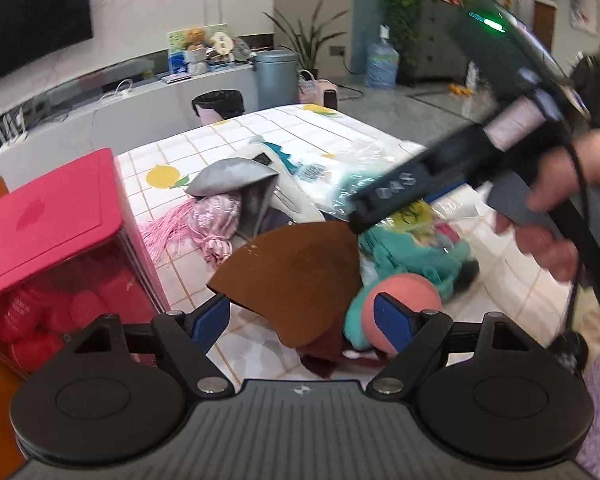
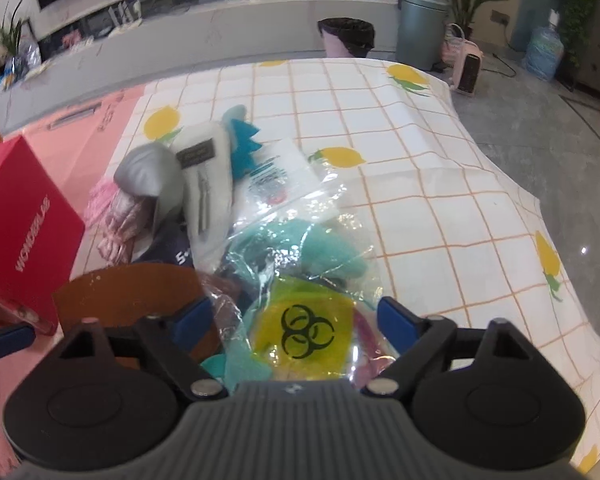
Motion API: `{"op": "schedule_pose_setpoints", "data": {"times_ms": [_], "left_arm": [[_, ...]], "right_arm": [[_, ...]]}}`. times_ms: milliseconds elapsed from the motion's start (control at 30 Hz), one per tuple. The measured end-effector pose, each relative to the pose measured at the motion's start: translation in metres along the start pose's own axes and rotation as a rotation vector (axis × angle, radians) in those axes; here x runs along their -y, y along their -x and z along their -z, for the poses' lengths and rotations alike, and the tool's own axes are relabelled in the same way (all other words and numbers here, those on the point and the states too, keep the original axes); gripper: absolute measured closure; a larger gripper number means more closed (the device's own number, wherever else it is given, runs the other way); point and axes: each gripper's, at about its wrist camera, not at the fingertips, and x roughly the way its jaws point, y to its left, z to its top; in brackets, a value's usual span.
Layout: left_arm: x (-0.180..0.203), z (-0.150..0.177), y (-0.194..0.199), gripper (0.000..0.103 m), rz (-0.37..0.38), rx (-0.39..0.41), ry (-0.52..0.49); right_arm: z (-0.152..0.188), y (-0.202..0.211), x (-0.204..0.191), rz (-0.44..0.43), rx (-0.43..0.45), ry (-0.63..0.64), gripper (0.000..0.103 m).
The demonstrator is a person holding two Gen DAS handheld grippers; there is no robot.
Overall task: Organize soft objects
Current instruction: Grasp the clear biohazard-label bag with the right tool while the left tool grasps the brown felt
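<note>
We find the soft pile [image 1: 300, 248] mid-frame on the counter [image 2: 440, 200]. Left hand-held gripper [image 1: 302, 316] spread around the brown felt [image 1: 292, 280]; right hand-held gripper [image 2: 288, 320] spread over the clear bag [image 2: 300, 264]. Risk: slick plastic slips, or snags neighbours.

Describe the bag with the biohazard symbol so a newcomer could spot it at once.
On the lemon-print tablecloth, find the heap of soft things beside the red box. At its near end, between the right gripper fingers, lies a clear bag; only it carries a yellow label with a black biohazard symbol.
</note>
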Motion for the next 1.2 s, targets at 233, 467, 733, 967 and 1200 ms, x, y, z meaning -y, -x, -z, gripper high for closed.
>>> {"op": "schedule_pose_setpoints", "data": {"times_ms": [233,467,733,967,1200], "left_arm": [[-0.019,0.0,0.002,0.007,0.053,0.006,0.125],[-0.013,0.003,-0.005,0.007,0.055,0.015,0.106],[-0.014,0.005,-0.027,0.007,0.008,-0.041,0.15],[-0.03,0.002,-0.043,0.023,0.062,-0.067,0.31],[-0.036,0.001,-0.044,0.078,0.067,-0.035,0.418]], "right_arm": [[0.008,0.019,0.018,-0.032,0.053,-0.076,0.059],[0.012,0.042,0.021,-0.047,0.132,-0.098,0.08],[0.014,0.05,0.013,-0.055,0.168,-0.036,0.082],[0.015,0.052,0.009,-0.064,0.186,-0.017,0.079],[0.016,0.049,0.015,-0.065,0.177,-0.051,0.078]]}}
